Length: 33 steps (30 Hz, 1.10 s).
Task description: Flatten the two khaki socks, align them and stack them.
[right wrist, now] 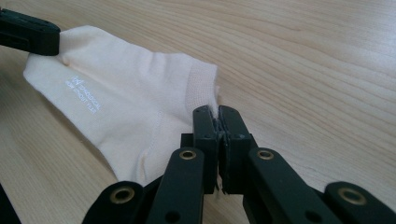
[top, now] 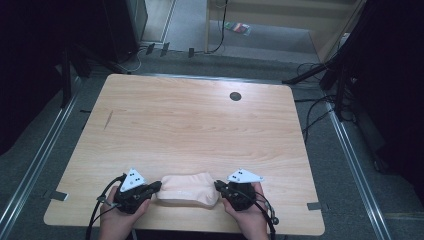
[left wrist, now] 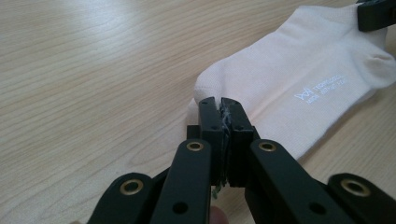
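Slippage is the main risk here. The left gripper (left wrist: 219,105) has its jaws pressed together on one end of the cream sock (top: 187,188), and the right gripper (right wrist: 217,112) pinches the ribbed cuff at the opposite end in the same way. Each bite takes in only a thin edge of fabric at the very tips, so a pull that tightens the sock between the two hands could probably draw the cloth out of one pinch, and that end would drop back onto the wooden table (top: 200,125). An uneven lift is a second worry: if one hand rises ahead of the other, the sock is likely to twist or fold on itself instead of staying flat. The sock lies near the front edge of the table, stretched between the grippers and resting on the wood, so dragging it toward the person might also pull it over that edge.

The count is short: one sock, two grippers, two hands holding them, one table, and one dark round grommet (top: 235,96) set in the tabletop near its far edge.
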Each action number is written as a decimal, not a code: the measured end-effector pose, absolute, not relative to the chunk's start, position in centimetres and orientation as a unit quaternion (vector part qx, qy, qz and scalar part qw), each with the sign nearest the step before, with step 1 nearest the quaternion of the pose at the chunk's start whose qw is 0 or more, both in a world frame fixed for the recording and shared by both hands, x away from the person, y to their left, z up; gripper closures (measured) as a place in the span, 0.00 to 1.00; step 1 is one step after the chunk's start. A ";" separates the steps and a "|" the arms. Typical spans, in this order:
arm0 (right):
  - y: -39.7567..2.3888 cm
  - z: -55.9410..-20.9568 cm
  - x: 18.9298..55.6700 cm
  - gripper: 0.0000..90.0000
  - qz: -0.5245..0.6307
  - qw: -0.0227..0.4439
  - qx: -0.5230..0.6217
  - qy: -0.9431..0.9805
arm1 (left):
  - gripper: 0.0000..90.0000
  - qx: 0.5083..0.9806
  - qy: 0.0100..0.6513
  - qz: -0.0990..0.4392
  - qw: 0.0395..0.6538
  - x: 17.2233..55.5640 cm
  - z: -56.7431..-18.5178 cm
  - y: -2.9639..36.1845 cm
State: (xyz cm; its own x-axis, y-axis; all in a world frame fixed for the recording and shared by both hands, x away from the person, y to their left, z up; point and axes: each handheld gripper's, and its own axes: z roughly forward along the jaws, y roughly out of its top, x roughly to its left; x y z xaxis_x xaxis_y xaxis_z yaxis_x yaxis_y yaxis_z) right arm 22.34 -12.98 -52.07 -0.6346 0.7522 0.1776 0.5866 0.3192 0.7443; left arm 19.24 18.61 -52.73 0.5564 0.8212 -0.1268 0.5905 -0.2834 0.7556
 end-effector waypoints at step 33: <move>-15.6 -52.0 23.0 0.42 0.451 0.142 0.438 0.764 | 0.33 0.705 0.472 0.188 0.495 20.5 -53.2 23.2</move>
State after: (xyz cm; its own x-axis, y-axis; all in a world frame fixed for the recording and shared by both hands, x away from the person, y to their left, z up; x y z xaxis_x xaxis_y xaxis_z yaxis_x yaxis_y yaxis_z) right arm 22.99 -15.59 -51.99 -0.5760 0.7976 0.1790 0.5418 0.2086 0.8142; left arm 20.54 23.18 -53.16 0.4835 0.8516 -0.2027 0.4791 -0.0637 0.8754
